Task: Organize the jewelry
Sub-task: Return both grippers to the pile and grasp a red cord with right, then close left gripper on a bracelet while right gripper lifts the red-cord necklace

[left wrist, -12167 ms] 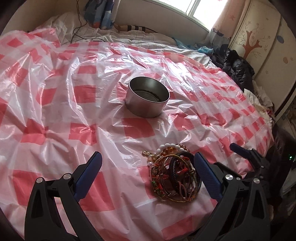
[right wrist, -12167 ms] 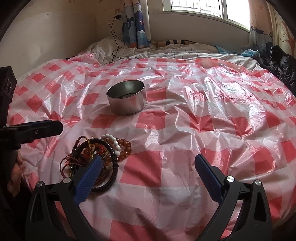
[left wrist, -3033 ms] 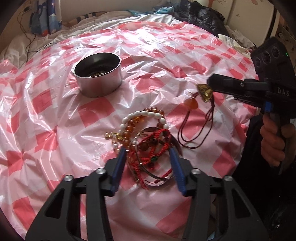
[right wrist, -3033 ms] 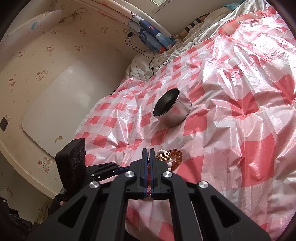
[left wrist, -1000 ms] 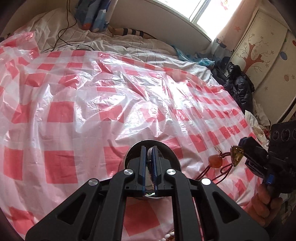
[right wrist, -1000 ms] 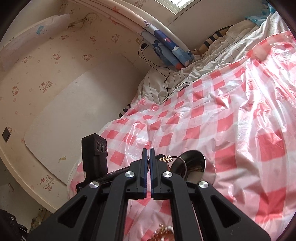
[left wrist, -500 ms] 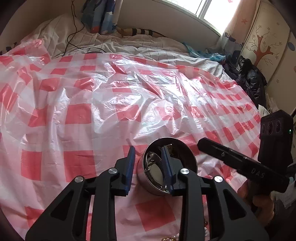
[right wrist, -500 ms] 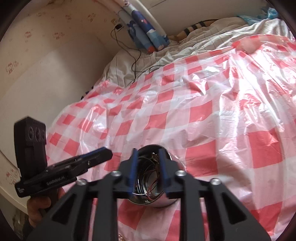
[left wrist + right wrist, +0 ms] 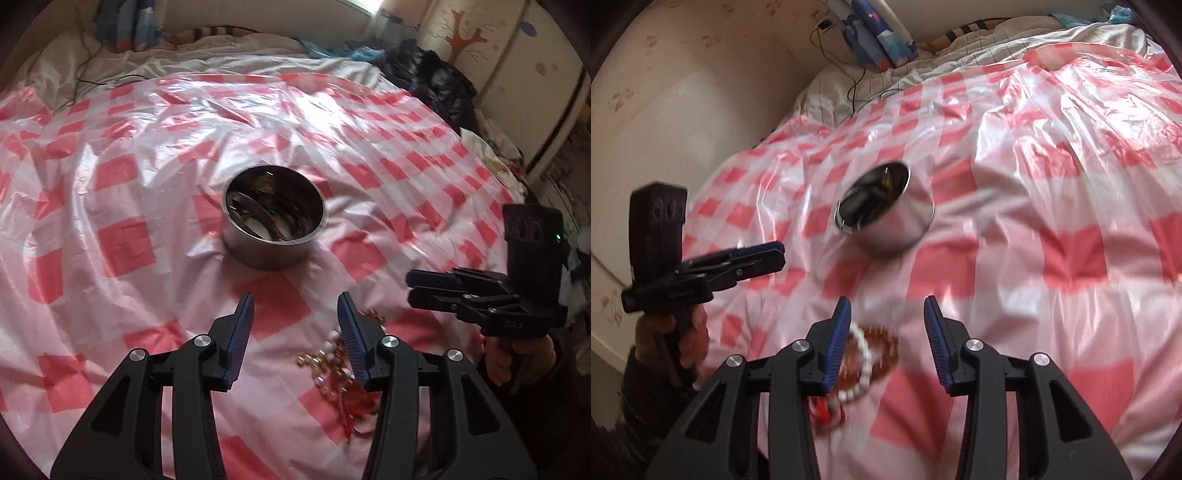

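A round steel tin [image 9: 274, 218] stands on the red-and-white checked plastic sheet [image 9: 122, 206] and holds several pieces of jewelry. It also shows in the right wrist view [image 9: 886, 210]. My left gripper [image 9: 295, 310] is open and empty, above the sheet in front of the tin. A pile of bead bracelets and red cord [image 9: 343, 373] lies under its right finger. My right gripper [image 9: 886, 314] is open and empty above the white and amber bead bracelets [image 9: 864, 358]. The right gripper also shows in the left wrist view [image 9: 417, 286].
The sheet covers a bed. Dark clothes [image 9: 432, 77] lie at its far right, and a wardrobe [image 9: 517, 74] stands behind them. A cable [image 9: 857, 88] and a blue curtain [image 9: 879, 33] are near the wall at the bed's head.
Both grippers have pulled back from over the tin and opened wider. The pieces they held a second ago are gone from their jaws. The bracelet pile is back in view under them.
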A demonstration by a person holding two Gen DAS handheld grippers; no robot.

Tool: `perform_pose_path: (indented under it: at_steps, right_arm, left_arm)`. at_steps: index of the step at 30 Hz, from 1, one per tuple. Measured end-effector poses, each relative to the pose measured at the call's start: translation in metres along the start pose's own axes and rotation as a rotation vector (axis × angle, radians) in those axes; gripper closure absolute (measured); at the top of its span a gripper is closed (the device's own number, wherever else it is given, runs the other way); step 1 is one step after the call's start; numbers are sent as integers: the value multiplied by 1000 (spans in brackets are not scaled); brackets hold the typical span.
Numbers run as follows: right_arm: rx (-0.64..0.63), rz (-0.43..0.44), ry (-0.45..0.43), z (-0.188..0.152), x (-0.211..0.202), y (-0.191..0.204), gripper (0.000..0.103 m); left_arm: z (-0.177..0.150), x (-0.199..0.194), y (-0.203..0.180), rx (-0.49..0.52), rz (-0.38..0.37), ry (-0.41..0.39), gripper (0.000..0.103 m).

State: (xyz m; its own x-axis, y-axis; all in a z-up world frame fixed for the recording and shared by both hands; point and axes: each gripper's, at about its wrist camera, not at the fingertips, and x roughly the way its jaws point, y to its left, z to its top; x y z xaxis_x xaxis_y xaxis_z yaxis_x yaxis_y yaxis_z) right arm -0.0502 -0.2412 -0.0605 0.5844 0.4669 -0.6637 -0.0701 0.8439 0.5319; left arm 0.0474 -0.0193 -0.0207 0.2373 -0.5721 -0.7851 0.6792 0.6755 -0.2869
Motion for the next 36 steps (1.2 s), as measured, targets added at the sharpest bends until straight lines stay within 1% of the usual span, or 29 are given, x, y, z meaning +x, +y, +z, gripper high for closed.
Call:
perform_pose_path:
  at_steps: [1, 3, 4, 6, 8, 11, 15, 16, 18, 21, 22, 23, 27, 28, 29, 30, 31, 33, 36]
  right_arm:
    - [8, 13, 7, -6, 0, 0, 62]
    - [14, 18, 18, -13, 0, 1, 62]
    - [16, 26, 27, -17, 0, 2, 62]
    - [7, 53, 42, -21, 0, 6, 62]
    - [-19, 82, 55, -27, -1, 14, 62]
    - [-51, 125, 81, -39, 2, 25, 62]
    - [-93, 112, 107, -46, 12, 36, 62]
    - [-108, 99, 105, -47, 12, 38, 62]
    - [-154, 47, 87, -50, 9, 43, 62]
    - [-197, 7, 68, -56, 5, 48, 62]
    - [-213, -5, 59, -58, 4, 51, 63]
    - [-227, -3, 60, -59, 4, 52, 67]
    - [-248, -7, 88, -62, 12, 54, 76]
    - [-246, -10, 94, -62, 14, 55, 79]
    - [-244, -7, 95, -63, 14, 55, 88]
    - [-246, 0, 90, -62, 12, 55, 92]
    - [-249, 16, 70, -62, 7, 56, 95]
    - [-230, 54, 32, -59, -2, 55, 95]
    - [-158, 163, -32, -54, -19, 47, 95]
  left_arm:
    - [-8, 2, -11, 33, -24, 17, 59]
    - [-23, 8, -27, 83, -37, 58, 58]
    - [-34, 13, -36, 108, -27, 86, 58]
    - [-48, 21, -44, 126, -6, 122, 58]
    - [-56, 23, -46, 123, -4, 134, 58]
    - [-58, 17, -40, 95, -10, 123, 58]
    - [-52, 4, -23, 22, 0, 79, 53]
    - [-52, 0, -20, 7, 2, 68, 52]
    - [-49, -2, -17, -4, 5, 57, 50]
    - [-48, -4, -16, -6, 9, 52, 49]
    - [-48, -4, -17, -3, 10, 52, 48]
    - [-48, -4, -18, -1, 13, 53, 48]
    - [-47, -6, -19, 5, 13, 49, 47]
    - [-47, -7, -19, 4, 13, 46, 47]
    - [-47, -8, -19, 2, 14, 45, 47]
    - [-47, -8, -18, -1, 15, 44, 47]
    - [-47, -9, -17, -4, 18, 43, 46]
    - [-46, -11, -17, -5, 19, 41, 46]
    - [-48, -14, -24, 30, -5, 39, 46]
